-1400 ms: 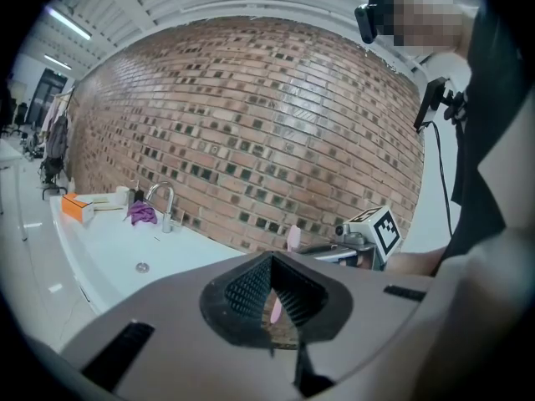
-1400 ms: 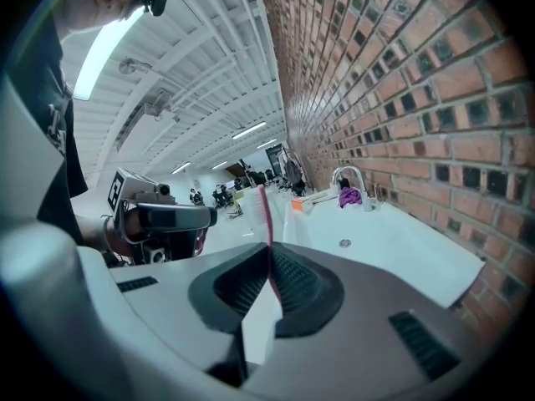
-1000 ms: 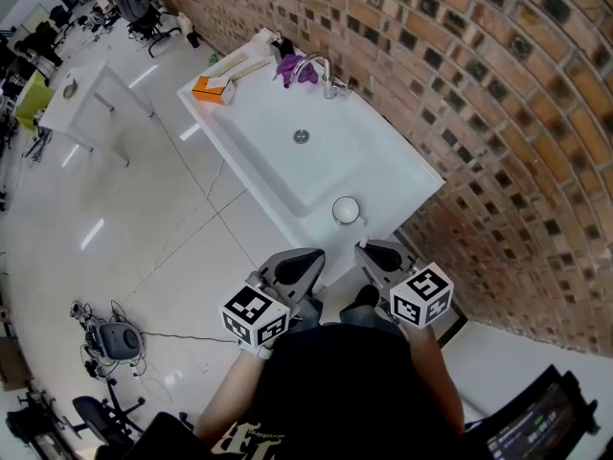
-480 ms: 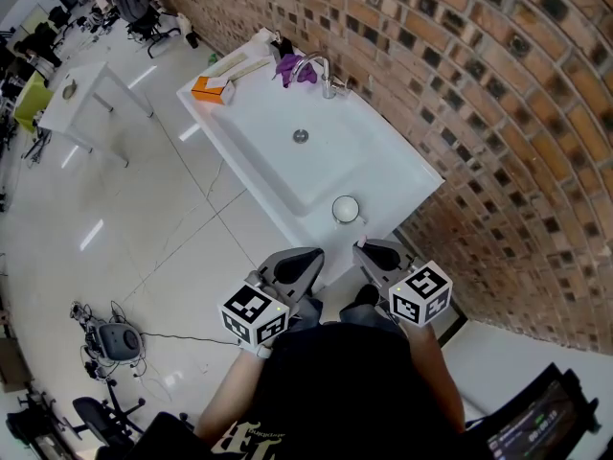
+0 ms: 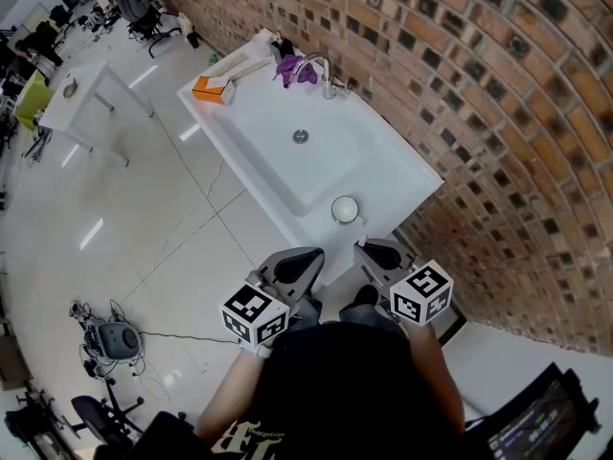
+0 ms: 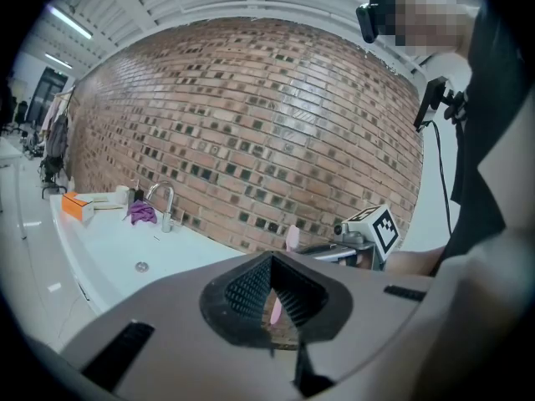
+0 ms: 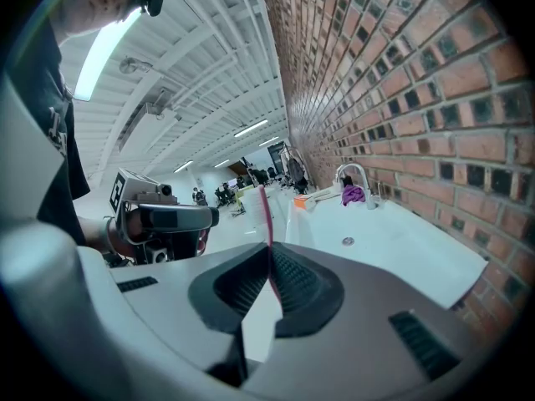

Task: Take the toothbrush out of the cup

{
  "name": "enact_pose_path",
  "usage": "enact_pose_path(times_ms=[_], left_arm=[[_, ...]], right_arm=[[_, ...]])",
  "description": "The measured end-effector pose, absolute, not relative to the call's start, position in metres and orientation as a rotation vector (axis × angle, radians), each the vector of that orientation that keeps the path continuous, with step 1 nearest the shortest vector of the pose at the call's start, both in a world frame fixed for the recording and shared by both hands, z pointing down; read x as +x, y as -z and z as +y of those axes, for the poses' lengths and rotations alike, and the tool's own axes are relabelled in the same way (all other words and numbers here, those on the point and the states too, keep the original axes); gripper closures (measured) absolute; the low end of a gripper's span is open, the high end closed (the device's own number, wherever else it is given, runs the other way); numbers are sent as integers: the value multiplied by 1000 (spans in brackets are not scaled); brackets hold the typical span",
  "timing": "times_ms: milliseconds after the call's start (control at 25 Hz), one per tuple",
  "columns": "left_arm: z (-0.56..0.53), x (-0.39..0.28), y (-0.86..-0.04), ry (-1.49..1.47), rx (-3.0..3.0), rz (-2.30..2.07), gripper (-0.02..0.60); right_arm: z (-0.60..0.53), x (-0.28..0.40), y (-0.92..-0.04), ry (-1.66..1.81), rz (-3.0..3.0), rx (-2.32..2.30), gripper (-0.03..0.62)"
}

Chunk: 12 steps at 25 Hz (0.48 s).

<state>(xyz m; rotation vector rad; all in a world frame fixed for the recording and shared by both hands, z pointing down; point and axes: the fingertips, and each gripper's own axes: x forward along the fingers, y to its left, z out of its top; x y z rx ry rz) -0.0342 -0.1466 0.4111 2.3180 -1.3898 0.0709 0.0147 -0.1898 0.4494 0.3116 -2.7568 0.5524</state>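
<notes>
A white cup (image 5: 345, 209) stands on the near right corner of the white sink counter (image 5: 402, 161), and no toothbrush shows in it. My right gripper (image 5: 375, 254) is held close to my body, just short of the cup. In the right gripper view its jaws (image 7: 269, 261) are shut on a thin pink toothbrush (image 7: 266, 224) that stands upright. The toothbrush head (image 6: 291, 239) shows at the tip of the right gripper (image 6: 326, 249) in the left gripper view. My left gripper (image 5: 299, 262) hangs beside it over the floor, shut (image 6: 272, 266) and holding nothing.
A brick wall (image 5: 460, 84) runs behind the sink. At the far end stand a tap (image 5: 321, 70), a purple cloth (image 5: 292, 69) and an orange box (image 5: 213, 87). The drain (image 5: 301, 136) sits mid-basin. A white table (image 5: 81, 94) stands on the glossy floor at left.
</notes>
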Motion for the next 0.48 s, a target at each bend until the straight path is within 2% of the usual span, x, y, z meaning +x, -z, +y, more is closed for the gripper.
enact_pose_path(times_ms=[480], left_arm=[[-149,-33,-412,-73,2312,-1392,584]], right_arm=[[-191,16,-451,-564,-2752,299,594]])
